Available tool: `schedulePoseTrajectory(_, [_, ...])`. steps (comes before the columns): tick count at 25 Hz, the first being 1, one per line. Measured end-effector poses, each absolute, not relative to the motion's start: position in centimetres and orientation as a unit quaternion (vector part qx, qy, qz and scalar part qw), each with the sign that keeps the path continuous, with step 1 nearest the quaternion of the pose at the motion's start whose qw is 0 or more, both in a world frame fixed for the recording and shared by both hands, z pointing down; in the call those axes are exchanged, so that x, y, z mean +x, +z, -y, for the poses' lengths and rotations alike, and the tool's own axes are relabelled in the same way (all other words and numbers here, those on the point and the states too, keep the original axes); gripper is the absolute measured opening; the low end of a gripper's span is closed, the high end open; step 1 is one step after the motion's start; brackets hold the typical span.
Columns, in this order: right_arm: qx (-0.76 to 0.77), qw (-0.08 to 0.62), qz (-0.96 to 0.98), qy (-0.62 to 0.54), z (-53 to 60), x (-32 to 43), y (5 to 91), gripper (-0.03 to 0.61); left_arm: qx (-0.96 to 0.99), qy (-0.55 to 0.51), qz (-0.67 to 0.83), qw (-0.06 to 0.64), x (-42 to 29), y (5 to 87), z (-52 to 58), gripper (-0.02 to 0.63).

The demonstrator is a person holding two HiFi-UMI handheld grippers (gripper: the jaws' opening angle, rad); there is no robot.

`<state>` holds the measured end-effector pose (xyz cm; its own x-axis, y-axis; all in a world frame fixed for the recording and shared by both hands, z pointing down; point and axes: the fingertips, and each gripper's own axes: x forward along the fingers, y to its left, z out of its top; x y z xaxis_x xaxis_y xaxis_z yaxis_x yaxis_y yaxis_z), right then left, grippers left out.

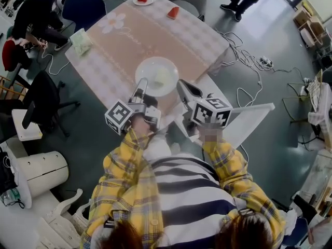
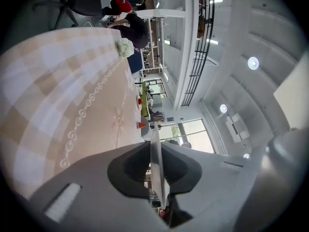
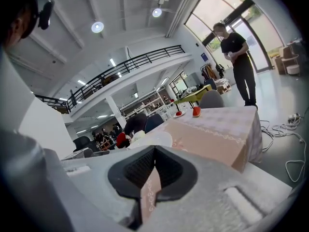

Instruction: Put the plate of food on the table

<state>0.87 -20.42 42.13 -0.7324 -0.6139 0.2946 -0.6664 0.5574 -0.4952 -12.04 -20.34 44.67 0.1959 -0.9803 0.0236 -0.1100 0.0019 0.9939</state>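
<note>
Jaws of the left gripper (image 2: 155,146) are almost together, pinching the thin rim of the plate (image 1: 155,69), which shows edge-on between the pads. Jaws of the right gripper (image 3: 154,151) are closed on each other with nothing in them.

The plate is over the near edge of the table (image 1: 155,32); whether it is resting or carried I cannot tell. It holds pale food (image 1: 162,78).

Judgement: the plate is stiff, glazed, slippery and breakable. A one-sided rim pinch lets it tip, so keep it level and grip deeper on the rim.
</note>
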Motion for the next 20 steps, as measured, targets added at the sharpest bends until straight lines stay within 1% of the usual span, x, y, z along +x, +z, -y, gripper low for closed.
schedulePoseTrajectory(8, [0.38, 0.057, 0.876, 0.292, 26.8, 0.0, 42.8, -0.005, 0.56, -0.41, 0.477, 0.539, -12.9, 46.1, 26.9, 0.021])
schedulePoseTrajectory(20, [0.394, 0.077, 0.859, 0.316, 35.2, -1.1, 46.1, -0.005, 0.542, -0.402, 0.489, 0.553, -14.1, 48.7, 35.5, 0.021])
